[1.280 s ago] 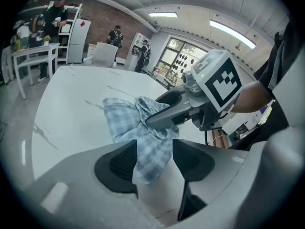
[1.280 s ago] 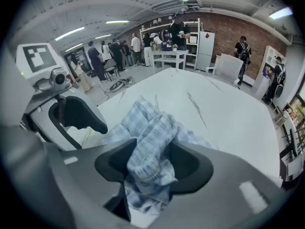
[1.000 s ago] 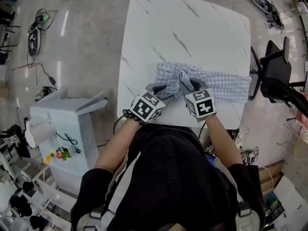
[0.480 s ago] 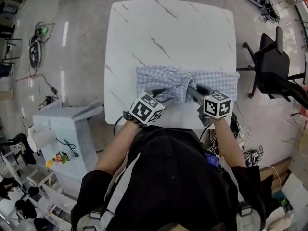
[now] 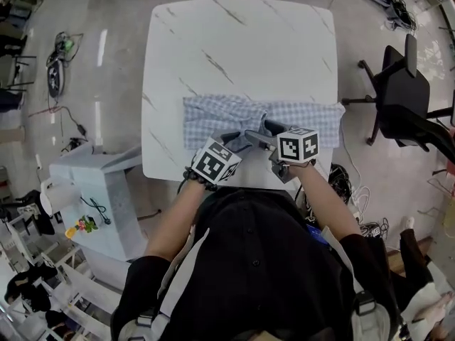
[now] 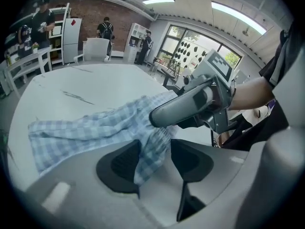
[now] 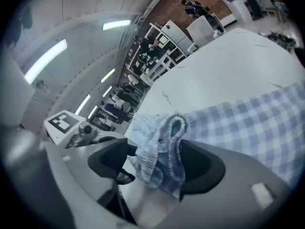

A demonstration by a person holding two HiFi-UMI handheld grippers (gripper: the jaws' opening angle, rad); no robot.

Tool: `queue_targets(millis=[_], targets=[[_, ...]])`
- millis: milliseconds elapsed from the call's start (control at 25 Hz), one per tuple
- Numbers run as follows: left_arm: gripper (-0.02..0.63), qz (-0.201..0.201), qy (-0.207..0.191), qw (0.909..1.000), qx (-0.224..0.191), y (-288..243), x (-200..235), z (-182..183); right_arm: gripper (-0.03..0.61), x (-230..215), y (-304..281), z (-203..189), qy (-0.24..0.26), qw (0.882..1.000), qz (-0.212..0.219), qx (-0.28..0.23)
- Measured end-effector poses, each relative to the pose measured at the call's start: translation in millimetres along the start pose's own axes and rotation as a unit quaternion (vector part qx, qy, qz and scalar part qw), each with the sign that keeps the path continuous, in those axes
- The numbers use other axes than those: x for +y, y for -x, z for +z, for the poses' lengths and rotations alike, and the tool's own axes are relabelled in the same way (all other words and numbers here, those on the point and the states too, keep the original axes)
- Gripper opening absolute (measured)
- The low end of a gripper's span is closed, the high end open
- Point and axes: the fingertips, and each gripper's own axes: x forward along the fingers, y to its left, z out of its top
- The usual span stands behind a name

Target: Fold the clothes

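Observation:
A blue-and-white checked garment lies in a long strip across the white marble table, close to its near edge. My left gripper is at the strip's near edge, about the middle. In the left gripper view a fold of the garment fills the gap at the jaw tips, and its end hangs back between the pads. My right gripper is right beside it. Its jaws have just been opening, and a bunched hem of the garment sits loosely between them.
A black chair stands off the table's right side. A white cabinet is on the floor to the left, with cables beyond it. The garment's right end reaches the table's right edge. People and shelves show far behind in both gripper views.
The right gripper moved right along the garment, rolled, and its jaws opened off the bunch it was lifting. The left gripper moved right along the near edge. The raised bunch now lies lower.

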Motion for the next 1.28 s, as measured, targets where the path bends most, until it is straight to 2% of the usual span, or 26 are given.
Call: queue_targets(millis=[80,160,240,360,520,720,920,1120,1280], targets=[[0.219,0.010,0.001,0.9999,0.003,6,2,-7,0.331,-4,-9,-5,0.044,0.998,-0.044,0.026],[0.219,0.017,0.005,0.9998,0.002,17,8,-15,0.253,-5,-14,-6,0.066,0.994,-0.074,0.036],[0.219,0.022,0.010,0.9997,0.000,28,20,-21,0.168,-7,-14,-4,0.049,0.995,-0.083,0.030],[0.219,0.038,0.017,0.9991,0.004,44,46,-31,0.083,-11,-9,4,0.004,0.996,-0.088,0.011],[0.221,0.058,0.026,0.9980,0.001,60,73,-37,0.069,2,3,17,0.005,0.997,-0.077,-0.003],[0.232,0.053,0.012,0.9985,0.002,59,76,-31,0.067,18,21,27,0.023,0.998,-0.065,-0.014],[0.235,0.041,0.004,0.9991,0.005,49,67,-22,0.067,-4,47,27,0.042,0.993,-0.107,-0.015],[0.235,0.037,-0.002,0.9992,0.016,41,59,-18,0.066,-38,76,27,0.022,0.989,-0.144,-0.020],[0.235,0.045,0.003,0.9988,0.020,36,65,-20,0.067,-61,72,16,0.021,0.985,-0.172,-0.003]])
